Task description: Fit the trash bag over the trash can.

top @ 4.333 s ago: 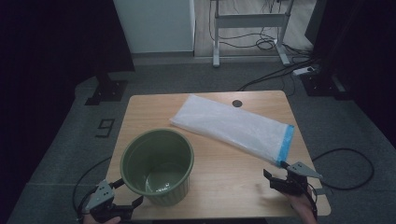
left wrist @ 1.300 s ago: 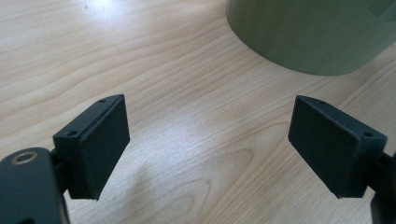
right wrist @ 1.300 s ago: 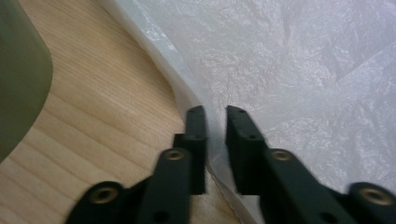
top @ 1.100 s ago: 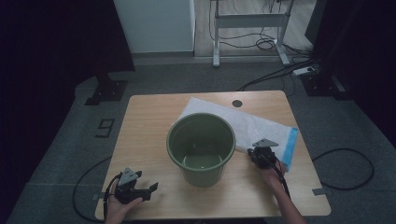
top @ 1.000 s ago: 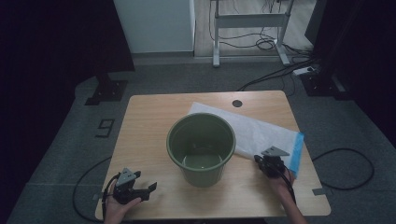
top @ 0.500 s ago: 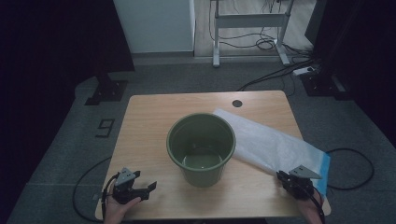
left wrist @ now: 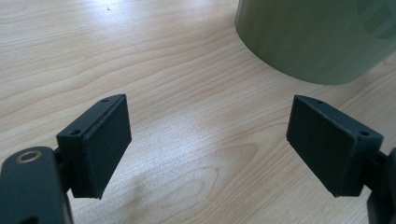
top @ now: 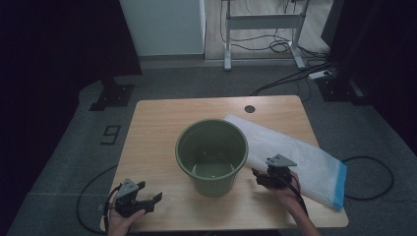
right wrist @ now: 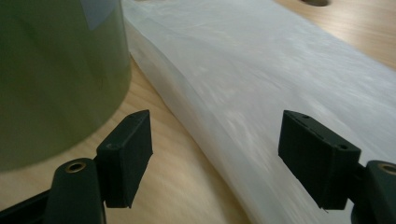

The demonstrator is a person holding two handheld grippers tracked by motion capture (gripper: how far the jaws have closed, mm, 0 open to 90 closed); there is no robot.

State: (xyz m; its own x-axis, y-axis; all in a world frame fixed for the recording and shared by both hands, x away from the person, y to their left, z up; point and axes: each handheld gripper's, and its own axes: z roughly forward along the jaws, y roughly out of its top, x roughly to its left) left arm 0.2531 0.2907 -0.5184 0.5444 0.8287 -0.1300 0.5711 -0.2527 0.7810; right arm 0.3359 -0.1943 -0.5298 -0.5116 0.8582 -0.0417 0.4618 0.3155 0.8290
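Wooden worktop [top: 162, 123] carrying a green plastic bucket [top: 212, 156] at centre. A white plastic bag with a blue end [top: 300, 160] lies flat to the bucket's right, its far end touching the bucket, its blue end overhanging the worktop's right edge. Right gripper [top: 264, 178], jaws just opened wide with nothing pinched, sits between bucket and bag. Left gripper [top: 145, 199], jaws spread and empty, rests near the front left corner. Risk: the thin film may slip off the edge, or the bucket may be nudged on regrasping.
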